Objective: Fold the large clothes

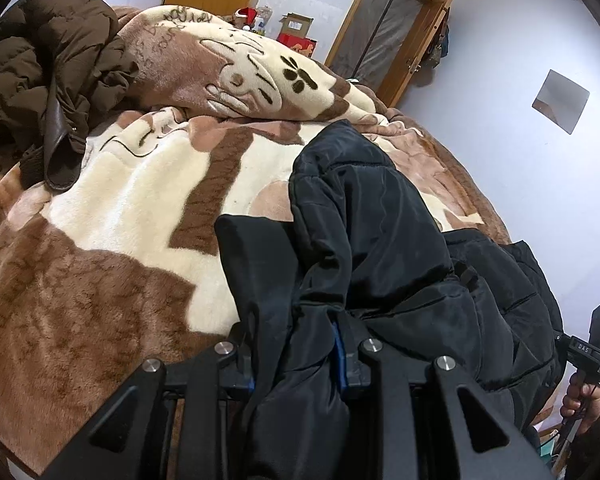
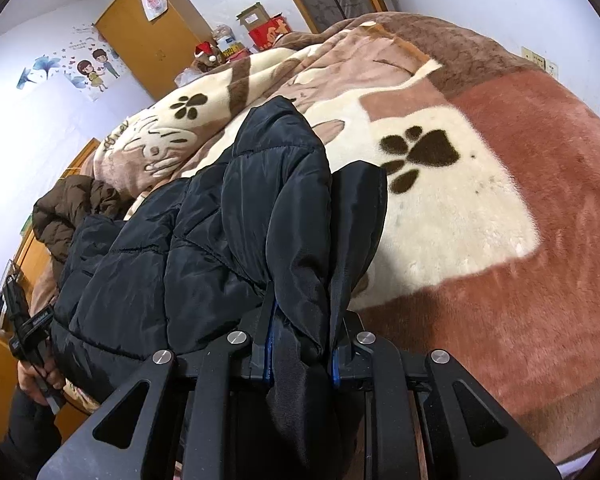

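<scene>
A black puffer jacket [image 1: 388, 240] hangs between both grippers above a bed covered by a brown and cream paw-print blanket [image 1: 120, 208]. My left gripper [image 1: 296, 344] is shut on a bunched edge of the jacket, which drapes over its fingers. My right gripper [image 2: 300, 344] is shut on another edge of the same jacket [image 2: 204, 232]. The fingertips of both are hidden in the fabric. The right gripper's handle, held by a hand, shows in the left wrist view [image 1: 596, 352]. The left one shows in the right wrist view [image 2: 24, 328].
A brown puffer coat [image 1: 48, 72] lies crumpled at the bed's far left, also seen in the right wrist view [image 2: 76, 208]. A rumpled blanket ridge [image 1: 236, 64] crosses the bed's back. Wooden wardrobe [image 2: 152, 36], boxes [image 1: 296, 36] and a door [image 1: 384, 32] stand beyond the bed.
</scene>
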{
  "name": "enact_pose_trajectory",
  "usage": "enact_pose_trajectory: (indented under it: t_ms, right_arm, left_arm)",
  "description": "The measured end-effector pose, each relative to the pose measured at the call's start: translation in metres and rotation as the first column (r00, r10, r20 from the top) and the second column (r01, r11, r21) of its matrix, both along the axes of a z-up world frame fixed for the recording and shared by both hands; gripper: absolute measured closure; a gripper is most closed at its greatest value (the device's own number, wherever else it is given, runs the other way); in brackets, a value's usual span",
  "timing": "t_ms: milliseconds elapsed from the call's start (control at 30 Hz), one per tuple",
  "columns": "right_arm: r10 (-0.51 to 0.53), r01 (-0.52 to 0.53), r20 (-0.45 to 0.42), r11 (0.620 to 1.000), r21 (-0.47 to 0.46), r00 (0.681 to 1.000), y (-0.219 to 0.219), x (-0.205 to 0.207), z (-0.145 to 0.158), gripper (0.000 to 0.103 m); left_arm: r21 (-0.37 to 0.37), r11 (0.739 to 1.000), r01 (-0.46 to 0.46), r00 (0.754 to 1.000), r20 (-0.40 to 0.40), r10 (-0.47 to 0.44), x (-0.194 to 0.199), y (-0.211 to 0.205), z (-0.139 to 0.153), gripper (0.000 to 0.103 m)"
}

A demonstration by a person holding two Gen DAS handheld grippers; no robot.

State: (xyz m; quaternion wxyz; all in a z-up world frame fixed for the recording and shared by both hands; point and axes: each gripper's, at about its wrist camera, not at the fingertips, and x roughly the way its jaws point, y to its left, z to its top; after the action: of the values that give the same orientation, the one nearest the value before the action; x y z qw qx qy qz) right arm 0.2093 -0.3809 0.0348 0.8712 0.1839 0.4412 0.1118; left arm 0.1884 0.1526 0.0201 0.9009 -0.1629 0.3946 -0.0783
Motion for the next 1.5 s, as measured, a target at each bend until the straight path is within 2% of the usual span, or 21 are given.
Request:
enact_pose_trajectory:
  t_ms: [267, 500, 667, 833, 1000, 1100, 1167, 1233, 1333, 1500]
  right_arm:
    - [-0.019, 0.019, 0.034, 1.0, 0.0, 0.999, -0.014, 0.024, 0.01, 0.083]
    - [-0.03, 0.03, 0.063, 1.0, -0.008, 0.998, -0.016, 0.075, 0.02, 0.083]
    - [-0.018, 0.018, 0.085, 1.0, 0.003, 0.996, 0.007, 0.117, 0.02, 0.083]
    - [0.01, -0.012, 0.085, 1.0, 0.024, 0.996, 0.041, 0.162, 0.007, 0.083]
    - [0.06, -0.061, 0.061, 0.998, 0.027, 0.996, 0.082, 0.196, -0.024, 0.083]
    - [0.065, -0.065, 0.003, 0.998, 0.017, 0.998, 0.099, 0.211, -0.059, 0.082]
    - [0.034, -0.033, -0.048, 0.999, 0.022, 0.998, 0.096, 0.215, -0.082, 0.076]
    - [0.0, 0.008, -0.09, 0.997, 0.083, 0.996, 0.085, 0.214, -0.098, 0.061]
    - [-0.003, 0.013, -0.102, 0.995, 0.101, 0.995, 0.076, 0.208, -0.097, 0.052]
    - [-0.041, 0.042, -0.04, 0.999, 0.006, 0.998, 0.077, 0.186, -0.059, 0.051]
  left_arm:
    - [-0.002, 1.0, 0.017, 0.999, 0.037, -0.017, 0.029, -0.017, 0.014, 0.075]
    - [-0.01, 1.0, 0.023, 0.998, 0.058, -0.022, 0.083, -0.027, 0.022, 0.075]
    - [0.001, 1.0, 0.004, 0.997, 0.077, -0.004, 0.122, -0.01, 0.027, 0.075]
    - [0.034, 0.999, -0.03, 0.995, 0.092, 0.027, 0.155, 0.023, 0.025, 0.075]
    - [0.053, 0.996, -0.072, 0.995, 0.078, 0.068, 0.178, 0.063, 0.001, 0.075]
    - [0.051, 0.993, -0.103, 0.995, 0.015, 0.102, 0.191, 0.082, -0.036, 0.074]
    - [0.056, 0.99, -0.133, 0.988, -0.067, 0.136, 0.2, 0.093, -0.073, 0.073]
    - [0.019, 0.986, -0.166, 0.979, -0.12, 0.167, 0.201, 0.102, -0.101, 0.066]
    - [-0.011, 0.98, -0.2, 0.973, -0.117, 0.198, 0.195, 0.109, -0.112, 0.055]
    - [-0.033, 0.972, -0.232, 0.968, -0.106, 0.227, 0.179, 0.123, -0.09, 0.053]
